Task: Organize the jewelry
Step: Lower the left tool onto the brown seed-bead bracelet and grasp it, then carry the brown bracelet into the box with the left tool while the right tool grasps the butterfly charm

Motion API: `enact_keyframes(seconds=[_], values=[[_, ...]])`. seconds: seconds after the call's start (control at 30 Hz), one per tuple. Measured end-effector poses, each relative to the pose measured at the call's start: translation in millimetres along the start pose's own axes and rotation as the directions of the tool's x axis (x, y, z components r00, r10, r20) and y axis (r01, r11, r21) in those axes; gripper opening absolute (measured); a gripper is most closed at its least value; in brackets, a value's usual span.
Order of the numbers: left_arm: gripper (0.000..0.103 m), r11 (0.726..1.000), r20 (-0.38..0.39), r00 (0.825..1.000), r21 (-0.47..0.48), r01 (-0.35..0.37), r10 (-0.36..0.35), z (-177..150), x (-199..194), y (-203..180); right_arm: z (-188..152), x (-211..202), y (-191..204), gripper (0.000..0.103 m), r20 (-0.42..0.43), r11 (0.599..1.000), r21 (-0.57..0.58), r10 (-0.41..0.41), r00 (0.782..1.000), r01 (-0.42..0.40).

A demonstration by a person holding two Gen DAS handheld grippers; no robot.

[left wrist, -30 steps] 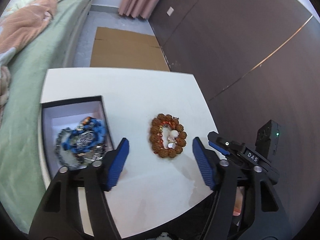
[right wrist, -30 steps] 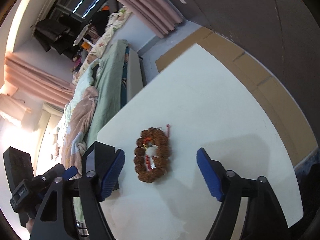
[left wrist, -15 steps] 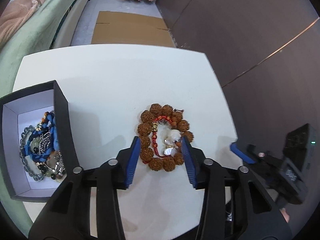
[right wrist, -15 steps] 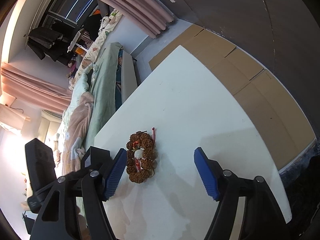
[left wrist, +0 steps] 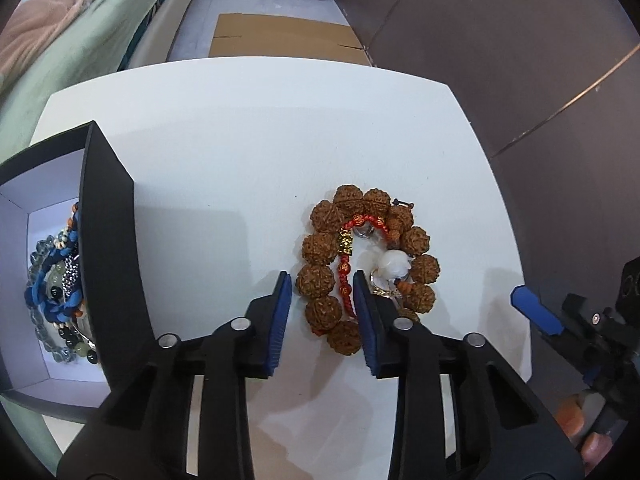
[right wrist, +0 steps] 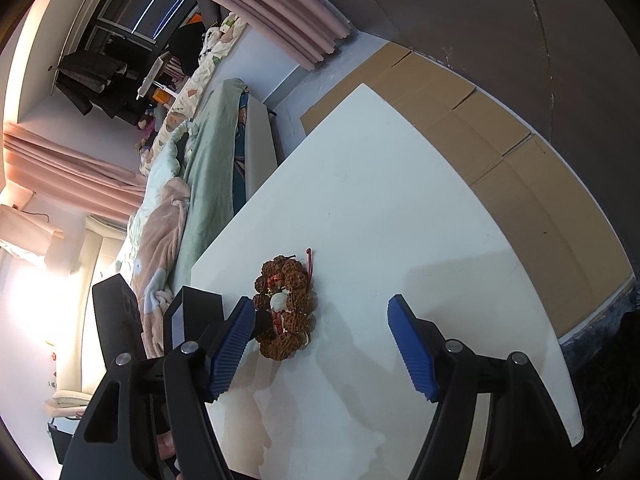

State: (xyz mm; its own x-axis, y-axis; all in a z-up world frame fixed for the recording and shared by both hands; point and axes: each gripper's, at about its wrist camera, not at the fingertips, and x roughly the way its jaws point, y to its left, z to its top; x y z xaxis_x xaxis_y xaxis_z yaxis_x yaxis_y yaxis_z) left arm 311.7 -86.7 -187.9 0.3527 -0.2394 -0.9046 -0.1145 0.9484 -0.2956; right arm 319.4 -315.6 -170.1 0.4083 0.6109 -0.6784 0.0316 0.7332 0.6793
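Observation:
A bracelet of large brown seed beads (left wrist: 320, 246) lies on the white table (left wrist: 224, 160), with a red bead string (left wrist: 346, 280) and a white charm (left wrist: 394, 264) inside its ring. My left gripper (left wrist: 322, 292) is low over it, jaws narrowed around the ring's near left beads and the red string, with a gap still showing. A black box (left wrist: 106, 240) at the left holds blue and glass bead jewelry (left wrist: 56, 280). My right gripper (right wrist: 322, 320) is open, held above the table; the bracelet (right wrist: 286, 312) lies between its fingers.
The table's right edge (left wrist: 508, 216) drops to a dark wall. Flattened cardboard (left wrist: 280, 40) lies on the floor beyond the table. A bed with green and pink bedding (left wrist: 60, 40) runs along the left. The right gripper's blue fingertip (left wrist: 534, 310) shows at the right.
My left gripper moved down and forward onto the bracelet and its jaws narrowed from wide open to straddling the near left beads. The right gripper stayed open, shifting slightly.

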Motion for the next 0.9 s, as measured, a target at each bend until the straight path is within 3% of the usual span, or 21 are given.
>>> enact_keyframes(seconds=[0.4, 0.9], values=[[0.02, 0.996, -0.018, 0.996, -0.01, 0.085, -0.085, -5.6, -12.8, 19.8, -3.5, 12.1, 6.8, 0.064, -0.026, 0.999, -0.033, -0.021, 0.999, 0.02], [0.02, 0.971, 0.099, 0.967, 0.069, 0.228, -0.234, 12.5, -90.5, -4.9, -8.6, 22.0, 23.1, 0.051, -0.043, 0.995, -0.099, -0.014, 0.999, 0.009]])
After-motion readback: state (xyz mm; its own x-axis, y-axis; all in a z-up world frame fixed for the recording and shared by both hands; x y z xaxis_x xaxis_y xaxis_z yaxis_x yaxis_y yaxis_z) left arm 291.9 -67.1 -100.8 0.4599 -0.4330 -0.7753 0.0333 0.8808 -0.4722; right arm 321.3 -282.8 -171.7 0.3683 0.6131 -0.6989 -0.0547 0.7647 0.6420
